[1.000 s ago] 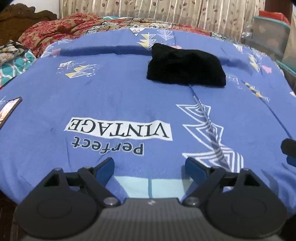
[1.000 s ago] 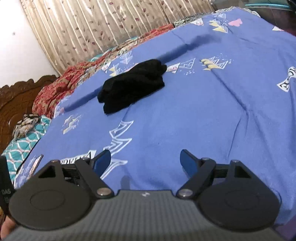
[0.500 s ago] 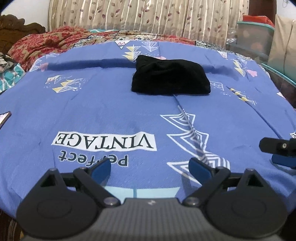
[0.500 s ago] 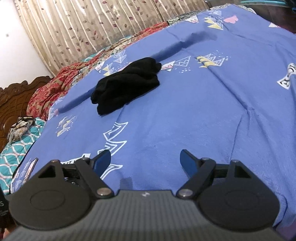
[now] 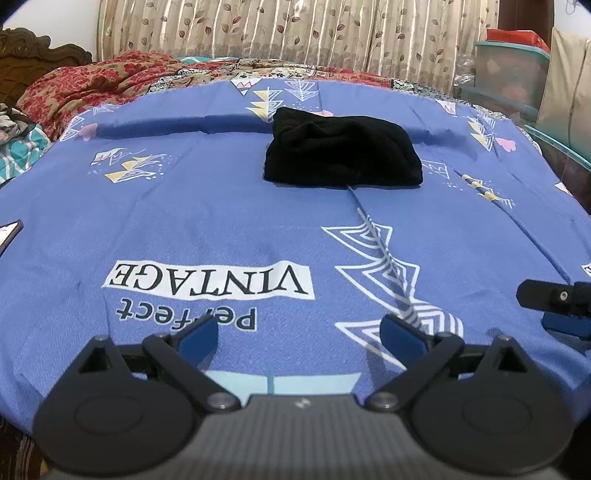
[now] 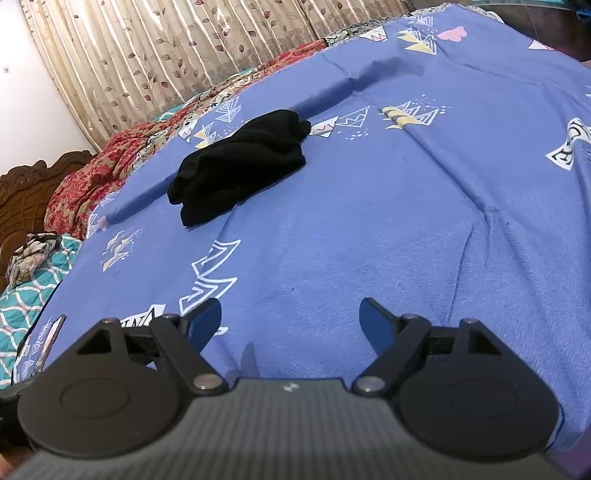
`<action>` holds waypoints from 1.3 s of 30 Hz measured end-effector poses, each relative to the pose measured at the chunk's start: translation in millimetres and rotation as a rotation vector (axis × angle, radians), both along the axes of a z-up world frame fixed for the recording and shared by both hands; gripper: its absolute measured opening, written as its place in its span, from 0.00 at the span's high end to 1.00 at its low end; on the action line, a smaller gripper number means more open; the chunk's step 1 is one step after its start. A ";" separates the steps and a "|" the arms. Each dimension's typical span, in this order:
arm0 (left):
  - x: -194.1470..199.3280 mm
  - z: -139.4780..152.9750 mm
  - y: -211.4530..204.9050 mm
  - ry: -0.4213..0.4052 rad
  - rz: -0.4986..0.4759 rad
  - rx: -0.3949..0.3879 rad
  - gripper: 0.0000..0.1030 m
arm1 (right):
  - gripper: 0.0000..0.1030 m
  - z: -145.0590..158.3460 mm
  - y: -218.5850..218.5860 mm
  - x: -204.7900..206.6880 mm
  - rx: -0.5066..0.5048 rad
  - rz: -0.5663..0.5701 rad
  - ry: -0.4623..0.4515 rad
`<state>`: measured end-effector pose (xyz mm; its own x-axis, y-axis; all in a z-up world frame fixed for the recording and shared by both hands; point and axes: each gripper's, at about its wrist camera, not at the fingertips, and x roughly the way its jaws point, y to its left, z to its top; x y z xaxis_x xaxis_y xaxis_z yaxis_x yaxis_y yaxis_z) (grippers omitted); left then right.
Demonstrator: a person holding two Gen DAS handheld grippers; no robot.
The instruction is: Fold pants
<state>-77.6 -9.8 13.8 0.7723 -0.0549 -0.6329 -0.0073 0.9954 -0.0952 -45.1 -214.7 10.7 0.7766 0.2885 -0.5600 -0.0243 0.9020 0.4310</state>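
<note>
The black pants (image 5: 341, 149) lie folded in a compact bundle on the blue bedsheet (image 5: 221, 206), far ahead of both grippers; they also show in the right wrist view (image 6: 240, 166) at upper left. My left gripper (image 5: 298, 338) is open and empty, low over the near part of the sheet by the "Perfect VINTAGE" print. My right gripper (image 6: 290, 325) is open and empty over the sheet. Part of the right gripper (image 5: 557, 302) shows at the right edge of the left wrist view.
A red patterned blanket (image 5: 92, 81) and a teal quilt (image 6: 26, 288) lie at the head of the bed by the carved wooden headboard (image 6: 26, 192). A phone (image 5: 9, 234) lies at the sheet's left edge. Curtains (image 5: 295, 33) hang behind; plastic storage boxes (image 5: 509, 74) stand at the right.
Both grippers have stayed open and drawn slightly back. The left view has swung so the pants sit more to the centre, and the right gripper has come further into its right edge.
</note>
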 end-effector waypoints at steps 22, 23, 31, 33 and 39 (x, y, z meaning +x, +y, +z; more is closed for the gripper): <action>3.2 -3.2 3.5 0.017 0.001 0.000 0.02 | 0.19 -1.6 3.1 -1.0 -0.005 0.002 0.003; 3.3 -3.3 3.5 0.018 0.001 0.001 0.02 | 0.19 -1.7 3.0 -0.6 -0.005 0.003 0.003; 6.1 -4.9 0.0 0.038 0.009 0.031 0.02 | 0.19 -1.0 8.9 -1.0 -0.026 0.026 -0.003; 5.1 -4.9 -2.2 0.039 0.010 0.045 0.02 | 0.19 -0.5 9.0 -1.8 -0.025 0.028 -0.007; 4.6 -4.8 -8.5 0.043 0.006 0.093 0.00 | 0.19 -0.3 9.3 -2.7 -0.020 0.028 -0.010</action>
<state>-73.0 -18.2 9.0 0.7442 0.0105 -0.6678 -0.0158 0.9999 -0.0019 -47.7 -205.4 10.3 0.7739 0.2991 -0.5582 -0.0540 0.9094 0.4125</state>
